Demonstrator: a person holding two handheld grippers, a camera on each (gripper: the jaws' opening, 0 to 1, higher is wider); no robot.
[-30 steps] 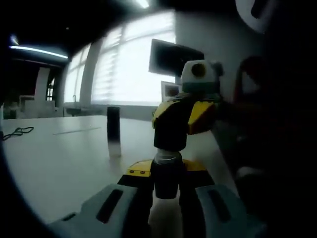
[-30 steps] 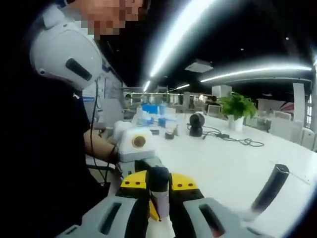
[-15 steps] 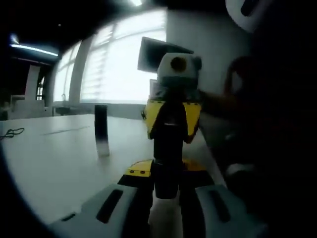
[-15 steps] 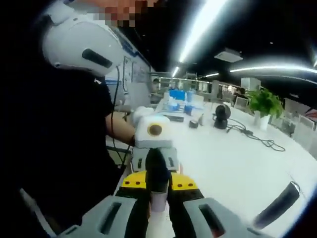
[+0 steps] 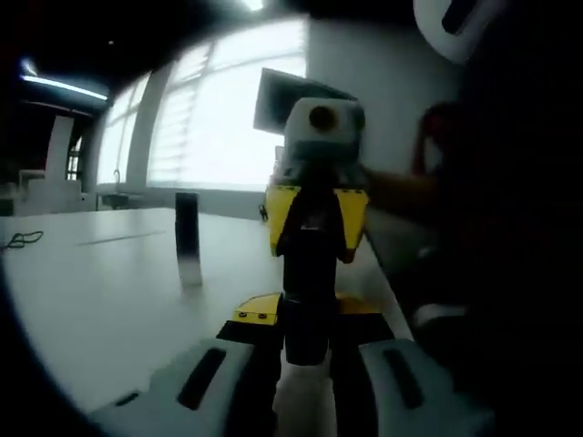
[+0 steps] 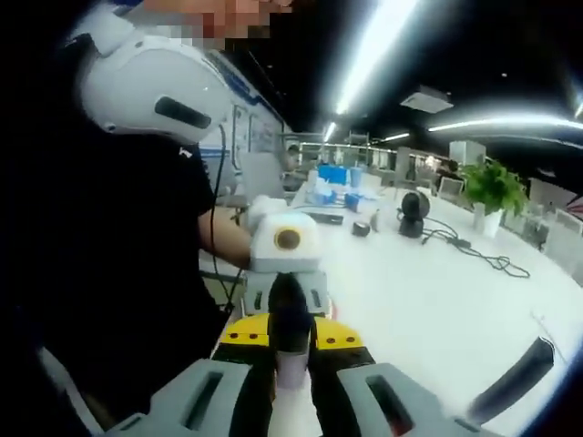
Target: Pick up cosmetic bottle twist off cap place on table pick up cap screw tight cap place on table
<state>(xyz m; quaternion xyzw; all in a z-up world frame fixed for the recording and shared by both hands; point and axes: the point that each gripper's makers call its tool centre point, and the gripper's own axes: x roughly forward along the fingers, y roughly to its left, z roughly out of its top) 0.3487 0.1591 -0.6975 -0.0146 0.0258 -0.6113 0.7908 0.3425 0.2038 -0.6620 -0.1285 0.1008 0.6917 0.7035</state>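
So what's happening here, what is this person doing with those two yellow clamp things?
A person is holding a hand-held gripper in each hand, and the two grippers face each other over a white table. Between them they hold a small cosmetic bottle: the left gripper clamps one end, the right gripper the other, which looks like the cap being twisted. A second dark bottle stands upright on the table, off to the side.

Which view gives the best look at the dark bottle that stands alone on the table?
The left gripper view: the dark bottle stands whole and upright on the white table, its pale base visible. The right gripper view shows it slanted at the picture's edge, partly cut off.
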